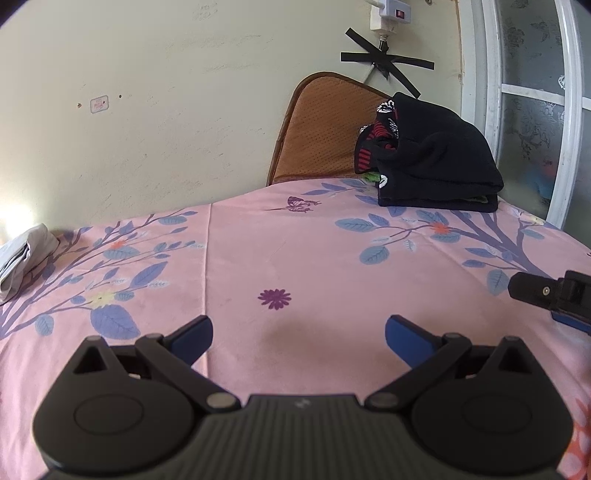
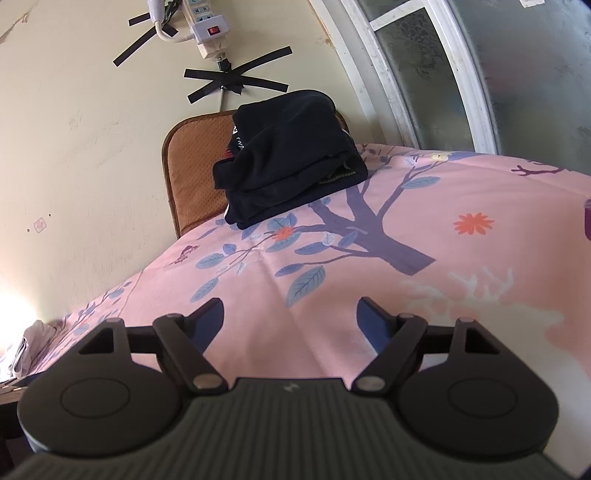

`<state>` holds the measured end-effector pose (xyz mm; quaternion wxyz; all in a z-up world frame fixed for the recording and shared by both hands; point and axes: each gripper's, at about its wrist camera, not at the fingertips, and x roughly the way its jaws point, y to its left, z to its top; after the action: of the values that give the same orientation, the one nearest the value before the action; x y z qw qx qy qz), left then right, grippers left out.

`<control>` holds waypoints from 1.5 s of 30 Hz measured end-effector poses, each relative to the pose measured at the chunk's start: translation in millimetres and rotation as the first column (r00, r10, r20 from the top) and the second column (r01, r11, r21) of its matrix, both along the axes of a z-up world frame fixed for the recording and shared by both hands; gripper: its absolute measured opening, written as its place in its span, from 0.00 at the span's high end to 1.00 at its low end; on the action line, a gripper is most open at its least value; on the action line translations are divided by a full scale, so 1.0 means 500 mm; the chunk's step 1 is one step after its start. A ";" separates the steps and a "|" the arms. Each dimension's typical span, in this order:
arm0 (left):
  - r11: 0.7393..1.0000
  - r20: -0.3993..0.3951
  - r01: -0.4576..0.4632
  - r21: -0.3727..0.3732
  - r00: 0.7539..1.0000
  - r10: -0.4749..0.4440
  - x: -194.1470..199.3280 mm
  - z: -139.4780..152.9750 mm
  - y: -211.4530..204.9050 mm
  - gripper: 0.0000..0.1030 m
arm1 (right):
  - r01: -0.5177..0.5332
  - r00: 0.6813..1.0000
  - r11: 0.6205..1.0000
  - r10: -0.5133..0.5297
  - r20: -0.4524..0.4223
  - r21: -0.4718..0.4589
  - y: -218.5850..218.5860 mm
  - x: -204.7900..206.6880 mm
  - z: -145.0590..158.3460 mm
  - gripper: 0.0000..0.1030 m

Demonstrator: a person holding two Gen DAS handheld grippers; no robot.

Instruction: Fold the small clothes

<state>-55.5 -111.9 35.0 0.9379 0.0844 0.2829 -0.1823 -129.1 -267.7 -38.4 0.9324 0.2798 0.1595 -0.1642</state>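
Observation:
A pile of dark clothes (image 1: 436, 158), black on top with red and white print beneath, sits at the far right of the pink floral bedsheet (image 1: 295, 258). It also shows in the right wrist view (image 2: 291, 162). A folded white garment (image 1: 22, 258) lies at the left edge, also in the right wrist view (image 2: 26, 349). My left gripper (image 1: 298, 334) is open and empty above the sheet. My right gripper (image 2: 291, 319) is open and empty; its tip shows in the left wrist view (image 1: 550, 295) at the right.
A brown cushion (image 1: 321, 129) leans on the cream wall behind the clothes pile. A power strip (image 2: 205, 26) and black tape (image 1: 384, 62) are on the wall. A white-framed window (image 1: 535, 110) stands at the right.

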 end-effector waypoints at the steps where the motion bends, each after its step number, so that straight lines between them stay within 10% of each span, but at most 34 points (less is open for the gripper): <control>1: 1.000 0.000 0.000 0.002 1.000 0.000 0.000 0.000 0.000 0.00 | 0.001 1.000 1.000 -0.001 0.001 0.001 0.000 0.000 0.000 0.21; 45: 1.000 0.025 0.017 0.017 1.000 -0.018 -0.009 0.001 -0.004 0.00 | 0.031 0.999 0.999 -0.031 0.030 0.012 -0.002 -0.011 0.000 0.21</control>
<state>-60.2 -113.7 35.4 0.9391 0.0969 0.2717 -0.1871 -134.5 -268.6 -38.5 0.9303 0.2903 0.1421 -0.1735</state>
